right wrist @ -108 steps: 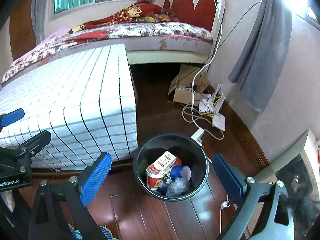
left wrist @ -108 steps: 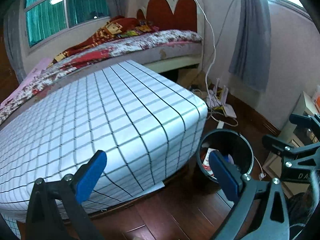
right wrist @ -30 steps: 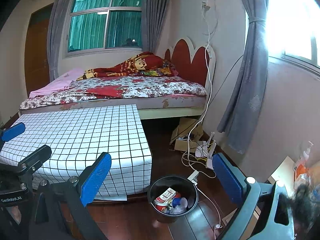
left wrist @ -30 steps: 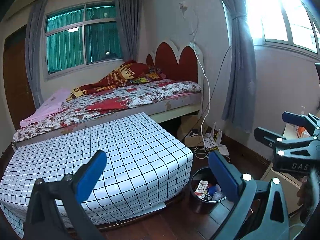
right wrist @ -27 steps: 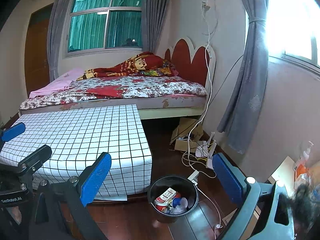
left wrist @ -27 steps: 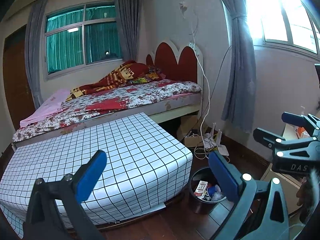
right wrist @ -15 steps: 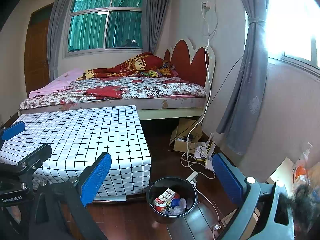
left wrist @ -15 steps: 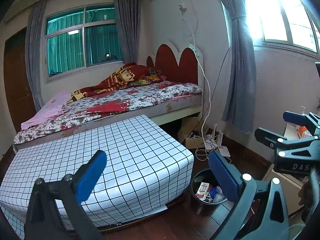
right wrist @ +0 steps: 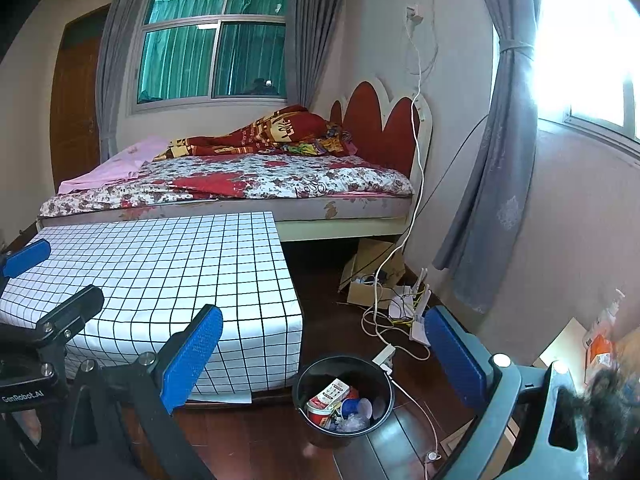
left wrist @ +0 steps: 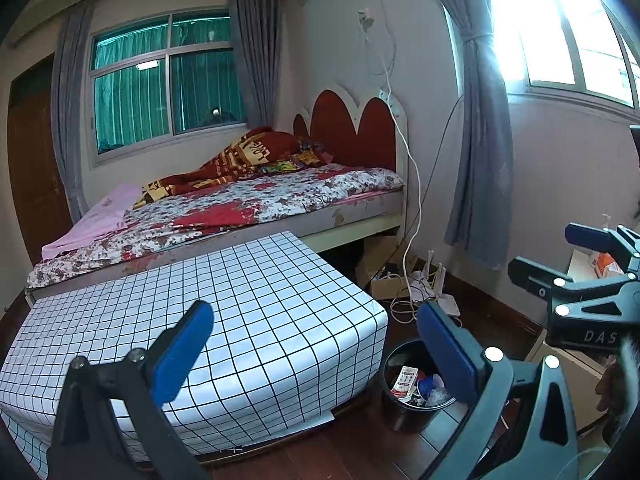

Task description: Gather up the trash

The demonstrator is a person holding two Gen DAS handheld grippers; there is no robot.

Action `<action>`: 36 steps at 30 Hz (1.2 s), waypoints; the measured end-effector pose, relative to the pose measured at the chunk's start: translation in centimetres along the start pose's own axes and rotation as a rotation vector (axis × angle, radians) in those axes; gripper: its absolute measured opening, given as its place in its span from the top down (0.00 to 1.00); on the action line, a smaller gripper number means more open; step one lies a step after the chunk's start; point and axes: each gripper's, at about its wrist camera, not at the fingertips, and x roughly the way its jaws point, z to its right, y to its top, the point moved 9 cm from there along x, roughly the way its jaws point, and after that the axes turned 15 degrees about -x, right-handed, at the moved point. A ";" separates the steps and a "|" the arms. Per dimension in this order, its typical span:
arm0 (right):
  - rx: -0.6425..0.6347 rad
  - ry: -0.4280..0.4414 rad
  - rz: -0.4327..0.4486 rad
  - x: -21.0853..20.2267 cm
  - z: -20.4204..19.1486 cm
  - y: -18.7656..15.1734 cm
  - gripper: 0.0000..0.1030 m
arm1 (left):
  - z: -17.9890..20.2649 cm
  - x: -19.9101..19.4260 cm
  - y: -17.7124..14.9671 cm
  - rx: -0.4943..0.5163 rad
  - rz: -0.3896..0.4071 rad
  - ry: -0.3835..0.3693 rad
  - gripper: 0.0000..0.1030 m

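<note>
Both grippers, the left gripper point(left wrist: 312, 352) and the right gripper point(right wrist: 320, 354), hang with jaws wide apart and empty above the bedroom floor. The black trash bin point(right wrist: 343, 396), at 6 o'clock, holds cartons and cups. Loose white cables point(right wrist: 380, 320) at 1 o'clock of it could snag a jaw; the checked mattress point(right wrist: 160, 272) crowds its 10 o'clock side.

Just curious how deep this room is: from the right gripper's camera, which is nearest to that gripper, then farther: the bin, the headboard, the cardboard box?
1. bin, on the floor just ahead.
2. cardboard box, under the bed's corner.
3. headboard, at the far wall.
</note>
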 end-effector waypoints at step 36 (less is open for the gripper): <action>-0.005 0.012 -0.009 0.1 0.0 -0.7 0.01 | 1.1 -0.4 -0.7 0.016 -0.008 -0.034 0.01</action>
